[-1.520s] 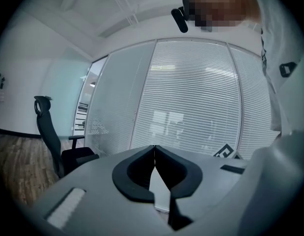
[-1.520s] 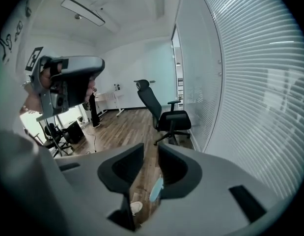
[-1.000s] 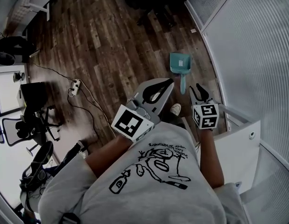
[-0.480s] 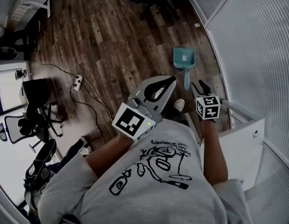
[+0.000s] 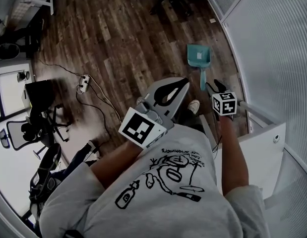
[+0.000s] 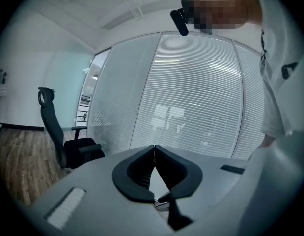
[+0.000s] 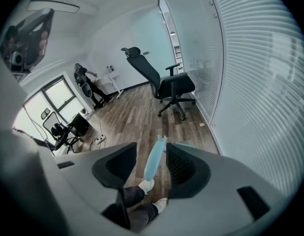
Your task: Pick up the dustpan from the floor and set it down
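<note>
The dustpan (image 5: 198, 56) lies on the floor (image 5: 118, 43). Approach step: the right tongs (image 5: 214, 86), just been opening, stand spread with its handle between them, untouched. Next I judge: lower, then pinch. The left tongs (image 6: 153, 154) are pressed together, empty.

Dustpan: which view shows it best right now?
Head view: the whole dustpan, pan and handle, lies on the wood floor. Right gripper view shows mainly its handle, foreshortened. Left gripper view shows none of it.
</note>
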A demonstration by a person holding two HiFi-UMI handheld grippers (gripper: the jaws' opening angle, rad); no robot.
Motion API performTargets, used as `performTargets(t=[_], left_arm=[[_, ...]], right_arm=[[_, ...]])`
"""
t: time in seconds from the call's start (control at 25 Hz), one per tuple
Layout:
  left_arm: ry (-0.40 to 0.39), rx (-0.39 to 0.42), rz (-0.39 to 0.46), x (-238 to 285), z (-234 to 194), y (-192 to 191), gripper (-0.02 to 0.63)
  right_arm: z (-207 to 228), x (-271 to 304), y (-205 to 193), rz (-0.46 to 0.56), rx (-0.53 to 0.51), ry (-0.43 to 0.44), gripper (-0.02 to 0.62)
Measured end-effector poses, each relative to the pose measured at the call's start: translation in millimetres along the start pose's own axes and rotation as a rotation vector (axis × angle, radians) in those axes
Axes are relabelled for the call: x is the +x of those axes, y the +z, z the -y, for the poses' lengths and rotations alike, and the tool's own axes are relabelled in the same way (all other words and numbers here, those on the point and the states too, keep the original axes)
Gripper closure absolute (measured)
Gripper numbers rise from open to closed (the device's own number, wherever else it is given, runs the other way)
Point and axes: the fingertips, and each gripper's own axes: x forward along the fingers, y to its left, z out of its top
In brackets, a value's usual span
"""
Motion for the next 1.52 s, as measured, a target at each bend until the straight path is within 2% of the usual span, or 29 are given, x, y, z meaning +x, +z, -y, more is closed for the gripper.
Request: performTargets(t=[0.28,0.68,1.52], left_arm=[[-0.004,-0.015,-0.015,-6.3,-3.7,-9.3,0.604],[0.008,-0.034,-0.032,-8.8,-5.1,-23.8,0.604],[0.016,-0.089,-0.101,-7.8,-9.4,-51.5,0.604]], right_arm=[[4.2,27.5,-17.7,-0.05,0.099,0.057,0.425],[20.2,49.4,-32.4,-0.057,0.202,0.139,0.405],[14.8,97.2,-54.9,-0.126,0.277,0.251,0.396]])
